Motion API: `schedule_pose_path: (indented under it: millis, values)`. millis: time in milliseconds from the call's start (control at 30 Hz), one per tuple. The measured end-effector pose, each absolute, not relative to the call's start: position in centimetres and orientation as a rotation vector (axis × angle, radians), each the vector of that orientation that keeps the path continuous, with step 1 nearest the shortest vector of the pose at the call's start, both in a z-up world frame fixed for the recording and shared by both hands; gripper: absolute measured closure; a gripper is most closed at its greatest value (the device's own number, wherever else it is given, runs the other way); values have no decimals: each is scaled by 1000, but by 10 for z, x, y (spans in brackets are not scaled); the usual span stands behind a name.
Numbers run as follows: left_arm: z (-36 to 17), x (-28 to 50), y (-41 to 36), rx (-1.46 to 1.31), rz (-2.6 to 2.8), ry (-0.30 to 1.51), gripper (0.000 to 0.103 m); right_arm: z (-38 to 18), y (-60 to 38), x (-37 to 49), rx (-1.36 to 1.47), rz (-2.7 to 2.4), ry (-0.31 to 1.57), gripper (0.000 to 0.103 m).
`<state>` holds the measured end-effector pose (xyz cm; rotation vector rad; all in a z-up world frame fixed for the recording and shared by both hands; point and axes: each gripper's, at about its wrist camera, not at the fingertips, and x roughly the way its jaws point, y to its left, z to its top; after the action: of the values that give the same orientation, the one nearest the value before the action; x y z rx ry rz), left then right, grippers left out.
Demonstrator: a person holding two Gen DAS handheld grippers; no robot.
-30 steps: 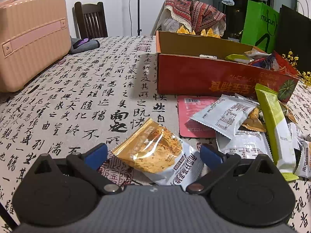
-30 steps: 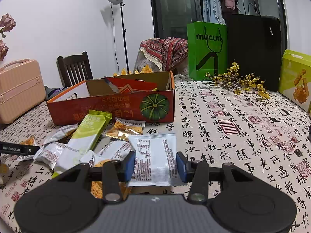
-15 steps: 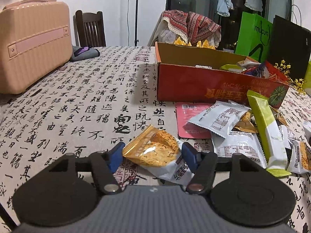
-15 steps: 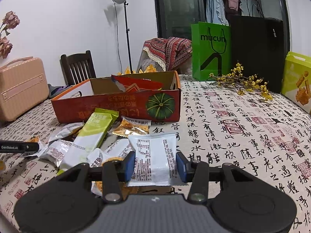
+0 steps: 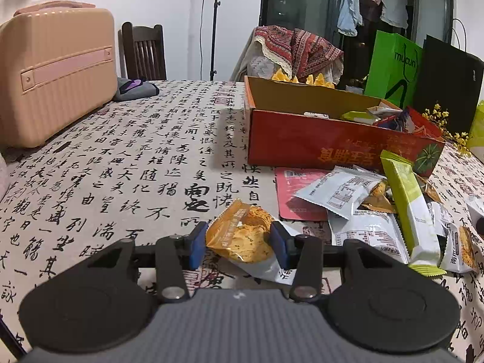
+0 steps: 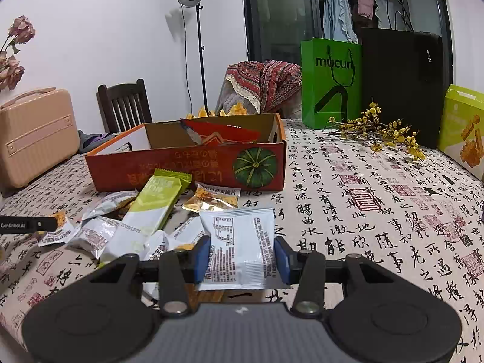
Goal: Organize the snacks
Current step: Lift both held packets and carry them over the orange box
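Jaws clamping snacks, green bag reads "mucun"

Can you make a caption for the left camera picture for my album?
Left gripper, jaws just closed, pinches an orange snack packet near the red box.

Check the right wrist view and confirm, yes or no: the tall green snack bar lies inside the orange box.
No, the green snack bar lies on the tablecloth in front of the orange box, leaning against its front wall.
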<state>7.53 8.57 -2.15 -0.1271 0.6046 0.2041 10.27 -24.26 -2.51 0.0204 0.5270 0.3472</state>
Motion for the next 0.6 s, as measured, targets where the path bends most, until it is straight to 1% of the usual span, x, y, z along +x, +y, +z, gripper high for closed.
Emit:
schedule_pose_path:
  millis: [33,67,100,133,167,267,300,333,467,600]
  values:
    - [-21,75,86,-128,204,604,57,-25,-242,102,20,347,528,59]
    - [-21,74,87,-128,201,608,52,-25,-242,102,21,346,528,59]
    - [-21,73,87,-126,203,608,49,-25,-243,102,21,347,528,59]
    - [-21,72,87,-121,198,606,42,-25,-243,102,20,347,527,59]
    - [-20,70,87,-116,189,603,32,-25,-243,101,20,346,526,59]
    - [-18,67,83,-93,144,595,15,-25,-243,101,21,346,527,59]
    - [-17,67,81,-82,117,601,11,-25,-243,101,21,347,527,59]
    - [-17,68,79,-70,97,609,6,-25,-243,101,21,348,528,59]
    - [-22,78,71,-5,47,652,5,-25,-242,100,17,352,529,59]
    - [-33,93,77,-14,28,707,5,-25,-243,100,18,349,529,59]
